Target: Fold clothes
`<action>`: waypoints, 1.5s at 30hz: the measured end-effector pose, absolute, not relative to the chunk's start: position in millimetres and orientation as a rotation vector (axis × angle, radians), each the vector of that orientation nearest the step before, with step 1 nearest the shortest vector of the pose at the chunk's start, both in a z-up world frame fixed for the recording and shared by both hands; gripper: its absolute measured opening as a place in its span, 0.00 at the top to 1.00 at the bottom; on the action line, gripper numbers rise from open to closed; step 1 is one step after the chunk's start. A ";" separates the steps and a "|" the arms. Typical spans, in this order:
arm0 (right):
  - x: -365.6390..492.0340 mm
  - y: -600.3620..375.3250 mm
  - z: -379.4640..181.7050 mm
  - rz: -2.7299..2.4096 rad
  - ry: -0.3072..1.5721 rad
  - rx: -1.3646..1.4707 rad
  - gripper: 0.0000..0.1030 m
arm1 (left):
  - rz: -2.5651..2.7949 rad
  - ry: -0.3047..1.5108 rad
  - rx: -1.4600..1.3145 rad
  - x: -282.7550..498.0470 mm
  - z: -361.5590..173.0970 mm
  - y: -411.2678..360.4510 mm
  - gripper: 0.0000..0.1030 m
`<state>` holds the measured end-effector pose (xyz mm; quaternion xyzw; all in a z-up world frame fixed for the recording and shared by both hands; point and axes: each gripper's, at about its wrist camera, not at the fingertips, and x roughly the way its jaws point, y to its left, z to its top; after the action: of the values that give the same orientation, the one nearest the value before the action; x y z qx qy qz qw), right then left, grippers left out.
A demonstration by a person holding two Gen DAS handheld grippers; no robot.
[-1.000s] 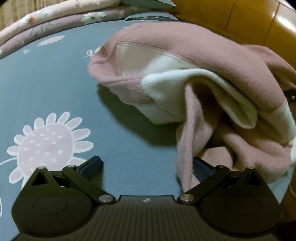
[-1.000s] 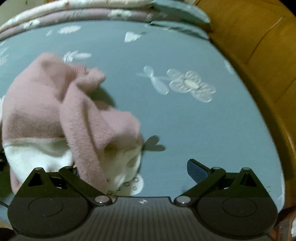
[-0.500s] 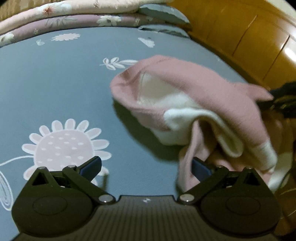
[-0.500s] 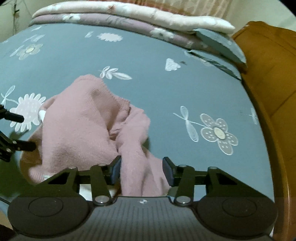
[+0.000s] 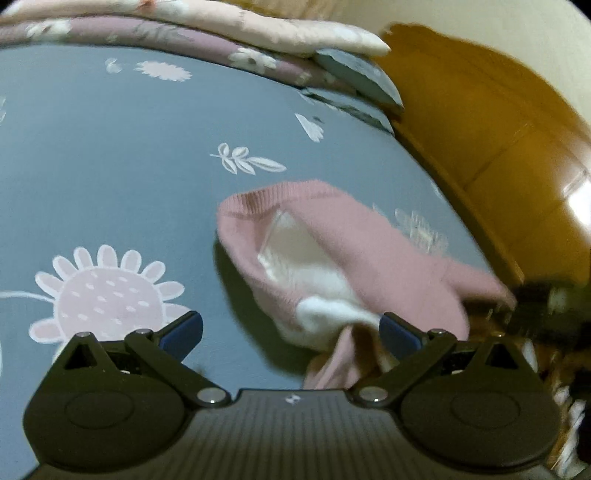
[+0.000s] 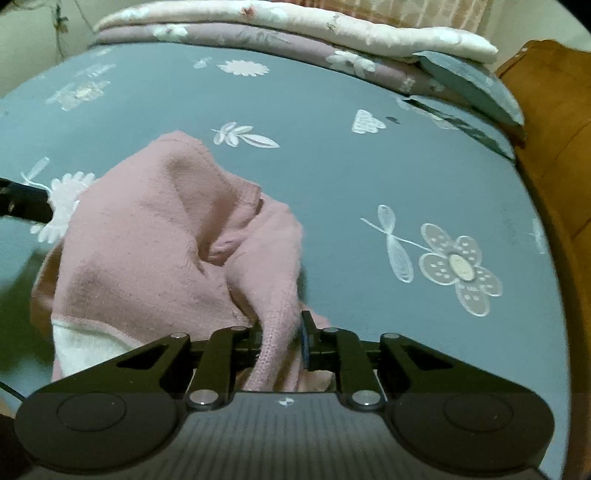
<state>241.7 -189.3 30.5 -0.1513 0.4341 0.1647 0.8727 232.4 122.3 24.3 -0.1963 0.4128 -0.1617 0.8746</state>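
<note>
A pink knitted sweater with a white inside (image 5: 354,251) lies crumpled on the grey-blue flowered bed sheet (image 5: 110,177). In the left wrist view my left gripper (image 5: 290,326) hangs open above the sheet, and a hanging fold of the sweater sits by its right finger without being pinched. In the right wrist view the jaws of my right gripper (image 6: 282,326) are closing on a pink fold of the sweater (image 6: 155,236), which runs up between the pads. The left gripper's dark finger (image 6: 22,203) shows at that view's left edge.
Folded flowered quilts (image 6: 295,26) are stacked along the far edge of the bed. A wooden bed frame (image 5: 498,147) runs down the right side, close to the sweater. Bare sheet stretches to the left and beyond the garment.
My right gripper went from wide open to closed on a pink fold and lifted it. My left gripper rose and drew back, so the sweater looks smaller and farther away.
</note>
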 end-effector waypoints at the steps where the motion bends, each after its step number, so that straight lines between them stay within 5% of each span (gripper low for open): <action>1: 242.2 -191.7 28.5 0.364 0.903 -0.308 0.82 | -0.331 0.862 -0.445 234.5 25.2 123.1 0.02; 8: 249.0 -210.0 21.6 0.504 0.870 -0.270 0.80 | -0.204 0.866 -0.722 255.5 10.4 127.1 0.06; 17: 253.1 -226.6 20.7 0.616 0.844 -0.244 0.72 | 0.012 0.961 -0.807 275.1 -21.5 108.1 0.57; 22: 259.7 -230.2 19.2 0.630 0.867 -0.210 0.67 | 0.032 1.015 -0.753 277.8 -26.8 98.1 0.68; 25: 265.6 -228.2 15.1 0.641 0.880 -0.202 0.67 | 0.012 1.031 -0.697 279.1 -25.4 91.0 0.83; 28: 268.6 -226.3 11.9 0.649 0.888 -0.187 0.84 | -0.015 1.030 -0.595 282.4 -18.7 86.3 0.84; 45: 260.6 -244.4 42.8 0.233 0.846 -0.285 0.87 | -0.275 0.857 -0.121 300.5 50.4 89.3 0.85</action>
<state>260.6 -244.4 42.8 -0.1377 0.4082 0.1126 0.8954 300.5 89.3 50.4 -0.0585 0.4139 -0.1329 0.8987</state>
